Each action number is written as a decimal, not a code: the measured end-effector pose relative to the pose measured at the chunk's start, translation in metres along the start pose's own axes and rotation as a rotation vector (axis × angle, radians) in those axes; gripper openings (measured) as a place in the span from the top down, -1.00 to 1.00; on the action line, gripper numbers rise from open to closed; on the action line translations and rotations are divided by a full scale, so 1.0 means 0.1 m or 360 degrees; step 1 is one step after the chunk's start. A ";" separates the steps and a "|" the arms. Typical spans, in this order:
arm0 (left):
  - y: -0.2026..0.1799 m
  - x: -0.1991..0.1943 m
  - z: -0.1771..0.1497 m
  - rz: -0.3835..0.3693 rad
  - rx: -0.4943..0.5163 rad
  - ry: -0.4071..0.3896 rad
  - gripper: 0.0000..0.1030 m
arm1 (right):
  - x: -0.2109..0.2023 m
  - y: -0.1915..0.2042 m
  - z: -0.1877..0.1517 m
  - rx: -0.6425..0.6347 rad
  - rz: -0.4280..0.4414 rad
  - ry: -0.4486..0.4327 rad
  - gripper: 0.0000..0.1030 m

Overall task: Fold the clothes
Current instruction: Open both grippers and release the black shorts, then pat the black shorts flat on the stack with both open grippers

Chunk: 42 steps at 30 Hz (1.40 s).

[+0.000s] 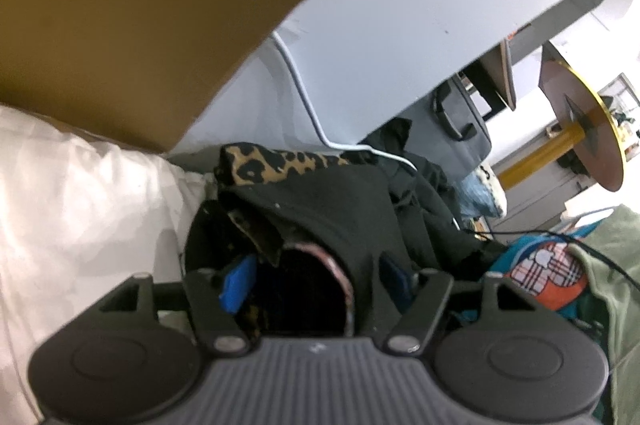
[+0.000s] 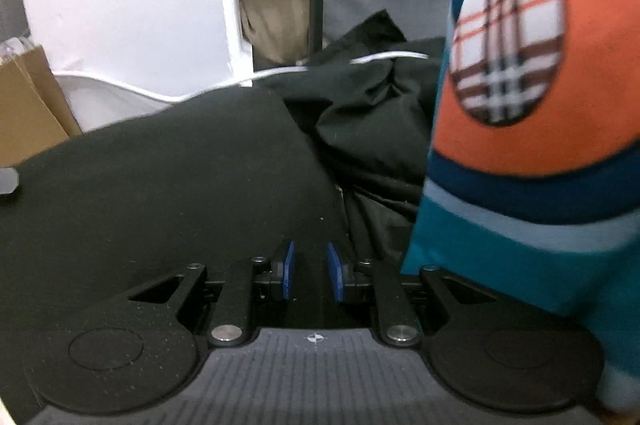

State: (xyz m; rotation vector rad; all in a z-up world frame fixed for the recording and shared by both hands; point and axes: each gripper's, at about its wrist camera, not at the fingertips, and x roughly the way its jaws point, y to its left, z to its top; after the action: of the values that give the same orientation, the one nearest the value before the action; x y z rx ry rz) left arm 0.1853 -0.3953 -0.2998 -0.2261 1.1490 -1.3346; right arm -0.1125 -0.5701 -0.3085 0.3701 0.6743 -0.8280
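In the left wrist view a black garment (image 1: 328,209) with a leopard-print lining (image 1: 280,161) lies bunched between the blue pads (image 1: 238,283) of my left gripper (image 1: 316,281); the jaws stand wide with the cloth's collar opening between them. In the right wrist view my right gripper (image 2: 311,271) has its blue pads (image 2: 289,269) a narrow gap apart over smooth black cloth (image 2: 168,177), with nothing clearly pinched. A teal and orange garment with a plaid patch (image 2: 520,85) hangs close on the right; it also shows in the left wrist view (image 1: 548,277).
A cardboard flap (image 1: 120,17) and white bedding (image 1: 60,205) sit at left. A white cable (image 1: 304,93) runs over crumpled dark clothes (image 2: 372,113). A grey bag with a handle (image 1: 460,121), a green cloth (image 1: 616,285), and a white panel (image 2: 120,5) surround the pile.
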 end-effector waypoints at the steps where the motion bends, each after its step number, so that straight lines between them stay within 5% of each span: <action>1: 0.01 0.02 0.01 -0.0006 -0.0011 0.0007 -0.38 | -0.06 0.02 0.01 0.0018 0.0019 -0.0019 0.50; 9: 0.07 0.14 0.05 -0.0058 -0.0096 0.0059 -0.38 | -0.35 0.35 0.08 0.0065 0.0237 -0.0130 0.45; 15: 0.14 0.18 0.14 -0.0123 -0.0178 0.0058 -0.17 | -0.35 0.64 0.00 0.0087 0.0412 -0.0088 0.30; 18: 0.16 0.18 0.23 -0.0133 -0.0192 0.0020 0.12 | -0.36 0.79 -0.06 0.0068 0.0484 -0.0067 0.30; 20: 0.17 0.16 0.30 -0.0144 -0.0199 -0.0013 0.60 | -0.36 0.87 -0.08 0.0053 0.0533 -0.0051 0.30; 28: 0.11 0.01 0.59 -0.0178 -0.0148 -0.0135 0.77 | -0.35 1.12 -0.07 -0.0043 0.0597 -0.0048 0.29; 31: 0.10 -0.04 0.68 -0.0162 -0.0119 -0.0162 0.66 | -0.36 1.13 -0.05 -0.0030 0.0596 -0.0060 0.29; 34: 0.20 -0.06 0.65 -0.0085 -0.0130 -0.0144 0.04 | -0.40 1.13 -0.02 -0.0029 0.0608 -0.0088 0.29; 42: 0.51 0.03 0.31 -0.0092 -0.0254 -0.0047 -0.10 | -0.35 1.18 -0.02 -0.0100 0.0604 -0.0055 0.29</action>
State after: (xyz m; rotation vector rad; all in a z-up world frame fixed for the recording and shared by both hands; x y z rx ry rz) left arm 0.2404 -0.3969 -0.3223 -0.3968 1.2331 -1.2867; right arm -0.0388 -0.4751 -0.2804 0.4108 0.5731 -0.4505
